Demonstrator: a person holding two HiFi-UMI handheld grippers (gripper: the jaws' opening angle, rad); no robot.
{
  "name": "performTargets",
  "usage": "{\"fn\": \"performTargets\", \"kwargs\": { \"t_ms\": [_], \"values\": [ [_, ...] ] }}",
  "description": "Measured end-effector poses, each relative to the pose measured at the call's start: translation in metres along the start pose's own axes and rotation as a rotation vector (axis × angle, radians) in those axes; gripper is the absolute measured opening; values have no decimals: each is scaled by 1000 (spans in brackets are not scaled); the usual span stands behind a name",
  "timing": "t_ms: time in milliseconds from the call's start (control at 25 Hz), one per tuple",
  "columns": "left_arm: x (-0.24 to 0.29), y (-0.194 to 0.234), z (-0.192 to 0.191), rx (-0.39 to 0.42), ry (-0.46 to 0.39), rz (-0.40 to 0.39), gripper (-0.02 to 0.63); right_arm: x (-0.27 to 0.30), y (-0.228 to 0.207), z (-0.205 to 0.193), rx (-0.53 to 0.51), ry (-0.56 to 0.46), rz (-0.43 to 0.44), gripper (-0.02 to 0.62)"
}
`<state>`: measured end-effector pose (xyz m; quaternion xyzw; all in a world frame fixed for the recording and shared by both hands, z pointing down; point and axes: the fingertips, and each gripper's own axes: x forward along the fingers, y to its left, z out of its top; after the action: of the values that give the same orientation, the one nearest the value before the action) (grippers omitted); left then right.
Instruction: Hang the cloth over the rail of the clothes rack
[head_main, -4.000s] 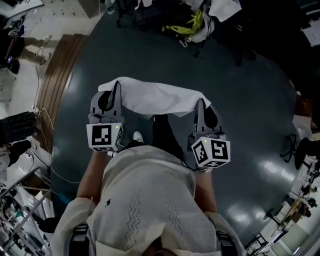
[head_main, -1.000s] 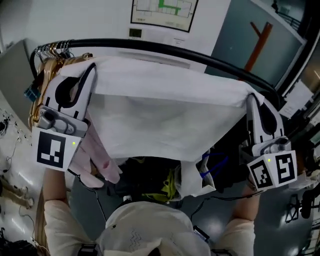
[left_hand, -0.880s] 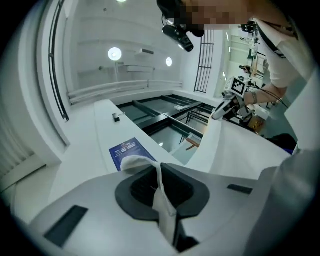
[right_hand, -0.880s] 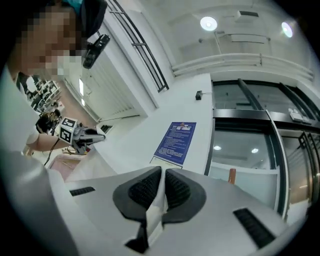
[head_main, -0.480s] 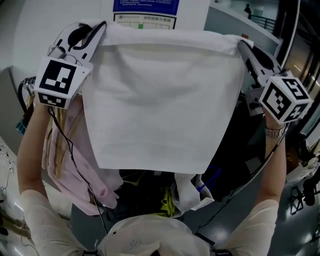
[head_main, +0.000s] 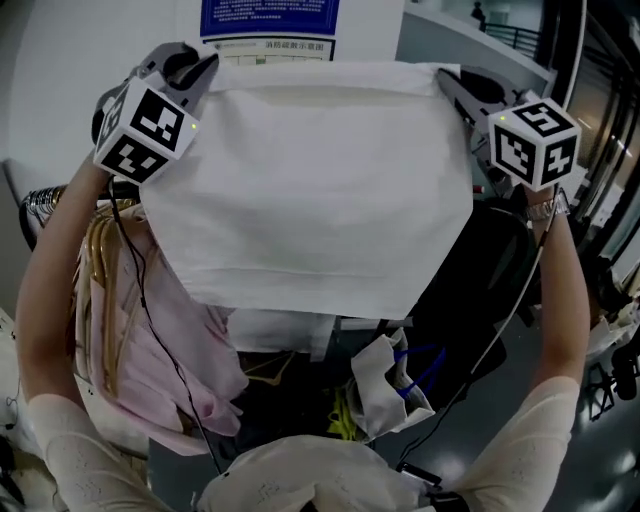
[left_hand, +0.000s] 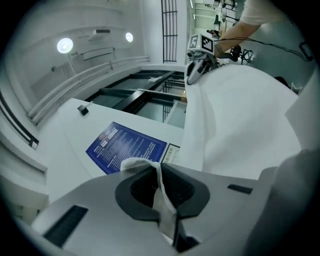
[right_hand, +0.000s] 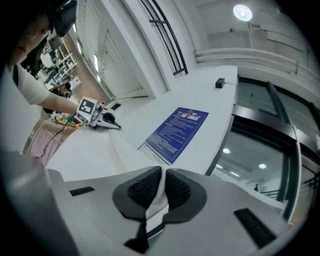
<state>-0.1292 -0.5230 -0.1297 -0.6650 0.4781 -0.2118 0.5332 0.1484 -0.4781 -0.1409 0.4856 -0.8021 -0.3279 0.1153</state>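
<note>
So the big white rectangular fabric cloth (head_main: 310, 190) is held up high, stretched flat between both grippers and hanging down in front of the person. Below it on the left, a pale pink garment (head_main: 190, 350) droops from tan hangers (head_main: 97, 255). The grey left gripper (head_main: 203, 65) has its jaws pinched on the cloth's top left corner, and the grey right gripper (head_main: 447, 80) clamps the top right one. There's a blue printed poster (head_main: 268, 15) on the white wall above.
</note>
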Motion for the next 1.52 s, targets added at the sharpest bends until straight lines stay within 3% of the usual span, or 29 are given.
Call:
{"fn": "performTargets", "kwargs": {
  "t_ms": [160, 280, 520, 680, 1040, 1200, 1280, 1360, 1520],
  "values": [
    [10, -25, -10, 41, 39, -57, 20, 14, 9, -37, 17, 107, 150, 26],
    [10, -37, -15, 60, 70, -65, 20, 14, 15, -55, 25, 162, 208, 63],
    [14, -53, -19, -33, 84, -142, 20, 3, 17, -71, 129, 149, 287, 78],
    [17, -58, -20, -49, 92, -167, 20, 0, 13, -76, 198, 123, 334, 89],
    [24, -75, -13, -46, 96, -243, 20, -27, 6, -94, 203, 168, 367, 98],
    [17, -63, -28, -6, 108, -216, 20, -39, -48, -113, 217, 180, 180, 103],
    [16, -65, -21, -23, 76, -230, 20, -42, -59, -96, 227, 94, 120, 103],
    [18, -67, -13, -38, 42, -235, 20, -36, -43, -64, 160, 11, 113, 103],
    [17, -66, -9, -88, -5, -238, 20, 2, 36, 6, 31, -104, 224, 103]
  ]
}}
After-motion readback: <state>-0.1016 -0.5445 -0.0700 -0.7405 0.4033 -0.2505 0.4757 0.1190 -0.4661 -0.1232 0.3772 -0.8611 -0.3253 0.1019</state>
